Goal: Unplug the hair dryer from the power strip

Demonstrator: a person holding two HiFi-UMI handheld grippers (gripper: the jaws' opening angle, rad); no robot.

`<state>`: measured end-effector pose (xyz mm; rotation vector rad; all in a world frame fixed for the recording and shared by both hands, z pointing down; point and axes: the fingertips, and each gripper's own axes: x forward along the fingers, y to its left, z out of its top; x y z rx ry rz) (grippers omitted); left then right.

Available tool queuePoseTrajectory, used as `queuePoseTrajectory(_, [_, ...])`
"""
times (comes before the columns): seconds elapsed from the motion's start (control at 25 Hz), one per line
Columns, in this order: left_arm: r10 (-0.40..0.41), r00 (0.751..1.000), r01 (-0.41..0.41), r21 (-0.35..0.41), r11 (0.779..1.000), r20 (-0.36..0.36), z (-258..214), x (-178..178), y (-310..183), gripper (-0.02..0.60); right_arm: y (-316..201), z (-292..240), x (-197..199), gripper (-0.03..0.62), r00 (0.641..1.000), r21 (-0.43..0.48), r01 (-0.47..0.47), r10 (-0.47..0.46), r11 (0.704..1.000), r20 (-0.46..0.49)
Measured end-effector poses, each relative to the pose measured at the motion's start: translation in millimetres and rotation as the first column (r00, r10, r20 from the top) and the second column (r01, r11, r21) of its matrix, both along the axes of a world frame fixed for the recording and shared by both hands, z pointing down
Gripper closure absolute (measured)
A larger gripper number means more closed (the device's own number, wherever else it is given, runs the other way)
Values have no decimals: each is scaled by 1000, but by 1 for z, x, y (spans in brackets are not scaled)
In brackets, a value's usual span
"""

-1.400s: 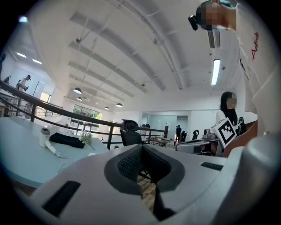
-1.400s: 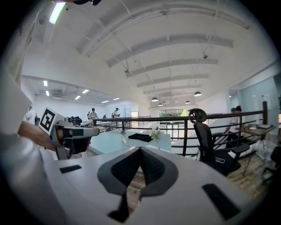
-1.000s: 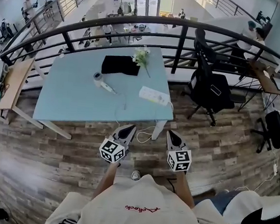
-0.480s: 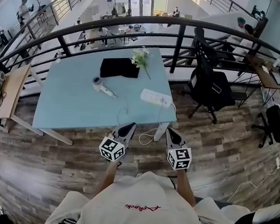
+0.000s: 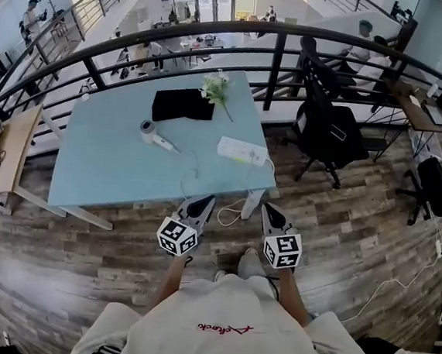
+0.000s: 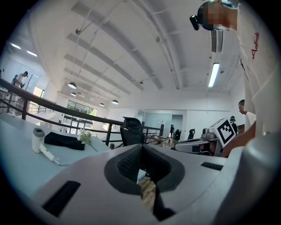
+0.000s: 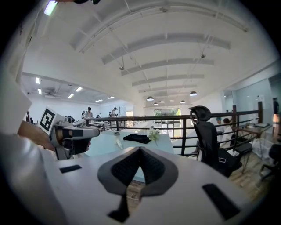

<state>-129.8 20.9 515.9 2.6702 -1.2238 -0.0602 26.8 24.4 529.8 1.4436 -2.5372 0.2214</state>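
In the head view the hair dryer [image 5: 154, 133] lies left of centre on the blue table [image 5: 105, 173]. The power strip [image 5: 242, 151] lies to its right. Lower down, the left gripper [image 5: 201, 205] and the right gripper [image 5: 268, 210] hang short of the table, jaws together and empty. The plug seems not yet pulled, so all the work is left.

The desk [image 5: 113, 162] is showing pale blue under a white hair dryer [image 5: 154, 133], a white power strip [image 5: 241, 151] and a black cloth [image 5: 183, 104]. The left claw [image 5: 202, 203] and right claw [image 5: 270, 211] are wearing black-and-white square markers over grey-brown floor planks [image 5: 57, 265].
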Motion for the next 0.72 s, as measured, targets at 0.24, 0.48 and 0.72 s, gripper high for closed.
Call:
queuePoseTrajectory(0.24, [0,1000,0,-6,1000,2,4,6,-10,574,-10,5,2,577,1000,-10,9,-8,1000,2])
queuePoseTrajectory(0.48, [-17,1000,17,-5,1000,3,6,3,-30,574,-33,5,0,577,1000,-1,20,-20,1000,12])
queuePoseTrajectory(0.72, [-15,1000,15,-22,1000,1,16,9,-62,574,-65,12,4,577,1000,-11,18,-18,1000,13])
